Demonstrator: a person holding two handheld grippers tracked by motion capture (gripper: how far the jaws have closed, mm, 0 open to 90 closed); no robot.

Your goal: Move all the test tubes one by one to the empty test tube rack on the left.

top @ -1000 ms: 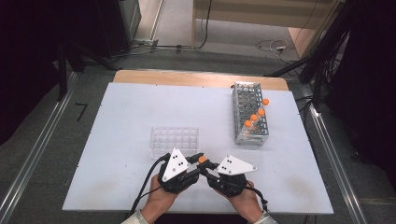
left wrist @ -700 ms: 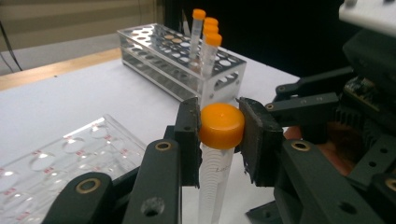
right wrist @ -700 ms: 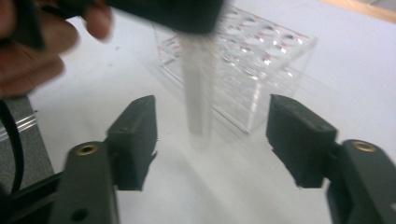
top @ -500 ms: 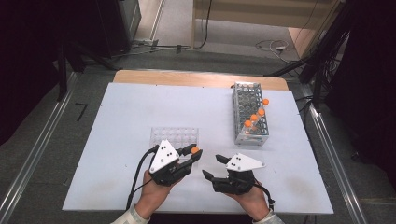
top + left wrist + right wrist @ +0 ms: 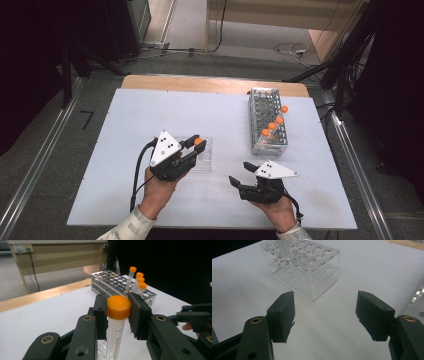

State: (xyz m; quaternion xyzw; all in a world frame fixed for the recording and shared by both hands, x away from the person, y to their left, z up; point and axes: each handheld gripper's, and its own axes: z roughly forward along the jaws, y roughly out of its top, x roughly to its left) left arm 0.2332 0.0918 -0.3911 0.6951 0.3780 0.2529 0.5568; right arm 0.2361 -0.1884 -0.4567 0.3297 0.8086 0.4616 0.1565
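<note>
We list one orange-capped tube [image 5: 117, 315] clenched in our left tool [image 5: 192, 146] over the clear rack [image 5: 312, 270], unseated; right tool [image 5: 325, 312] released, empty.

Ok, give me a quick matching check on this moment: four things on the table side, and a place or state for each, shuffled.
Things:
1. left gripper
2. right gripper
3. metal rack
4. clear rack

States:
A. holds four orange-capped tubes, far right of the table
B. jaws apart, nothing between them
C. clamped on an orange-capped tube
D. see-through, near the table's middle, under the held tube

Pairs: 1-C, 2-B, 3-A, 4-D
</note>
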